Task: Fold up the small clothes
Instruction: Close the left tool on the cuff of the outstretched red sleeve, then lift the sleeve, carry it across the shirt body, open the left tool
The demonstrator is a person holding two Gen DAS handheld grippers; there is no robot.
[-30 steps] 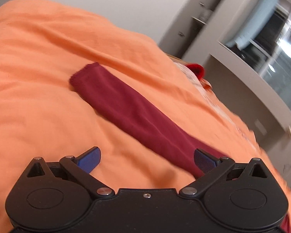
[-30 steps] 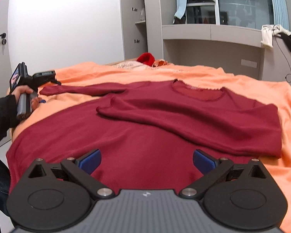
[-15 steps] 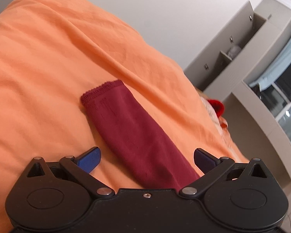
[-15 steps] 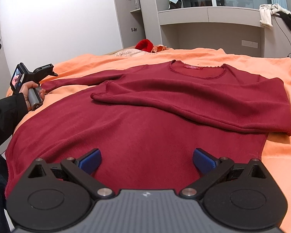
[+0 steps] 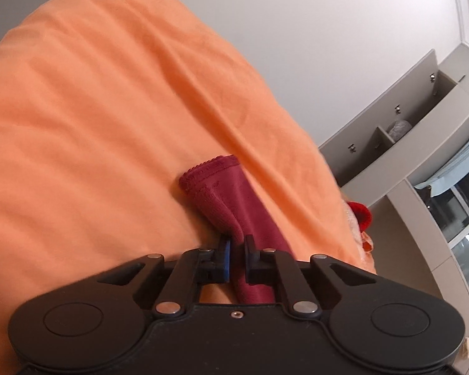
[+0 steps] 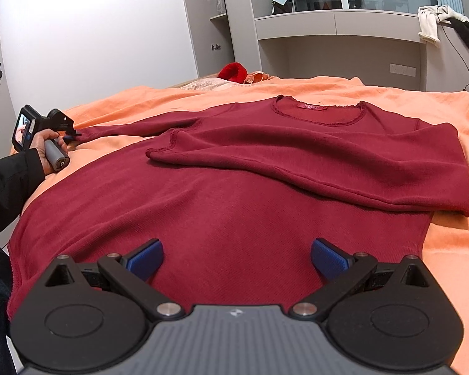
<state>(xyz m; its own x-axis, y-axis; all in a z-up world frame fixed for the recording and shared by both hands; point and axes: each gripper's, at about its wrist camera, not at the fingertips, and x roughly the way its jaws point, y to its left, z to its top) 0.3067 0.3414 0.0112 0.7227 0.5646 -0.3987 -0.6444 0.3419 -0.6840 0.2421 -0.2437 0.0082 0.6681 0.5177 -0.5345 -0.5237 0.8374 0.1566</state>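
Pinching a bunched fold of the sleeve (image 5: 231, 200) near its cuff, the left tongs (image 5: 237, 251) have just been closing and now stand narrow, their blue pads (image 5: 224, 257) pressed on the dark red cloth between them. Past the pinch, the scalloped cuff end lies on the orange bedspread (image 5: 93, 125), crumpled upward at the grip. In the right wrist view those same tongs sit at the far left edge of the bed, held by a hand (image 6: 45, 143) in a dark sleeve, at the tip of the outstretched sleeve.

The right tongs (image 6: 236, 257) stand wide, holding nothing, their blue pads (image 6: 145, 257) spread apart above the lower body of the dark red sweater (image 6: 234, 206). The sweater lies flat and face up on the bedspread, neckline toward the far side with a small red label inside the collar. Its other sleeve (image 6: 265, 153) is folded across the chest, cuff pointing left. Beyond the bed, a red item (image 6: 233, 72) sits near the grey cabinets (image 6: 337, 28).
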